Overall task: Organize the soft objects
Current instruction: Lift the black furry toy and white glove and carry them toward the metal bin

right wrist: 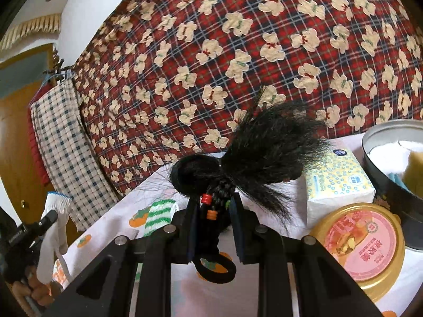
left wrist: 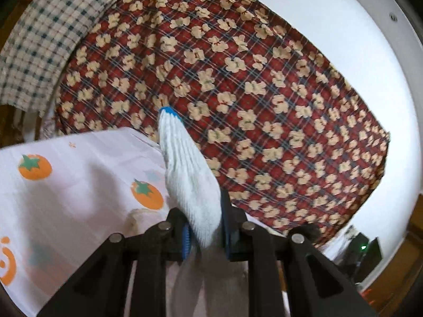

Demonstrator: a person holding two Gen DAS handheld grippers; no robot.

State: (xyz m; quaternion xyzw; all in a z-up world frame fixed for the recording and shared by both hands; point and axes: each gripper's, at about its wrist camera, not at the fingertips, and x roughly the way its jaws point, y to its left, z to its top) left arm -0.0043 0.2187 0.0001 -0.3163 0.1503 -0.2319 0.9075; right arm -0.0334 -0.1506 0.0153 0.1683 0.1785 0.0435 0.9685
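The left gripper (left wrist: pixel 205 233) has its jaws pinching a white glove (left wrist: pixel 189 174), which sticks out ahead of them. The right gripper's (right wrist: pixel 214 211) jaws pinch a black hairpiece (right wrist: pixel 261 150) above the surface (right wrist: pixel 105 227), its tuft fanning just beyond them.

Glove (left wrist: pixel 185 163): white knit, blue cuff edge. Hairpiece (right wrist: pixel 264 148): black (red and orange bands). Hanging quilt (left wrist: pixel 238 79): red plaid with cream bears; table cloth (left wrist: pixel 79 174): white, orange persimmons.

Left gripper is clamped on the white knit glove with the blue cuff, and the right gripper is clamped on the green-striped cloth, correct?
Not quite. The right gripper is clamped on the black braided hairpiece, as the right wrist view shows; the green-striped cloth lies on the table. The left gripper does hold the white knit glove with the blue cuff.
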